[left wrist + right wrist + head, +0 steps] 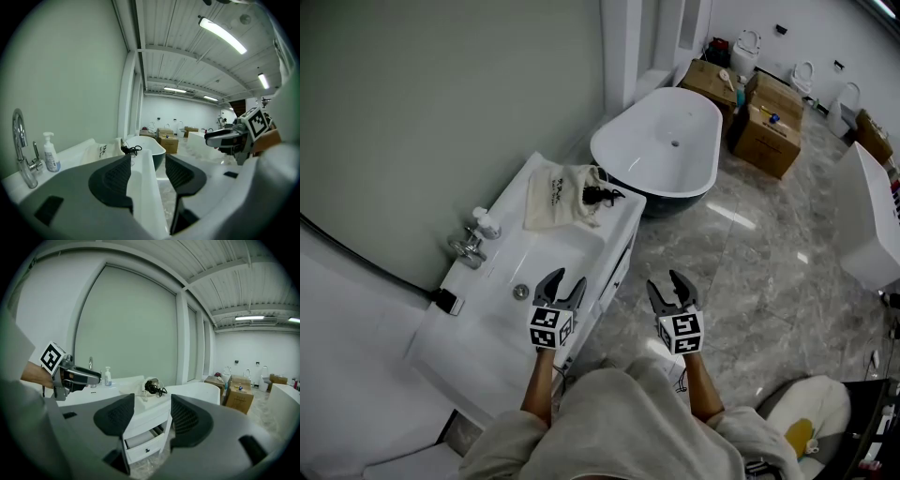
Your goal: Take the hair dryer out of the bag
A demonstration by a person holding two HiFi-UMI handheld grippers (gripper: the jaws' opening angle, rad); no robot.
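Observation:
A cream drawstring bag [555, 197] lies on the far end of the white vanity top [492, 323]. From its open mouth pokes the black hair dryer with its coiled cord [602, 196]. My left gripper [568, 278] hovers over the vanity's front edge near the basin, jaws open and empty. To its right, my right gripper [667, 279] hangs over the floor, also open and empty. The left gripper view shows the bag [101, 151] and cord [131, 150] well beyond the jaws. The bag [139, 384] and dryer [153, 388] also lie ahead in the right gripper view.
A chrome faucet [467, 247] and a soap bottle [487, 223] stand by the wall. A white bathtub [661, 141] stands past the vanity, with cardboard boxes [766, 129] behind it. A vanity drawer [145, 439] is slightly pulled out. The floor is grey marble tile [750, 262].

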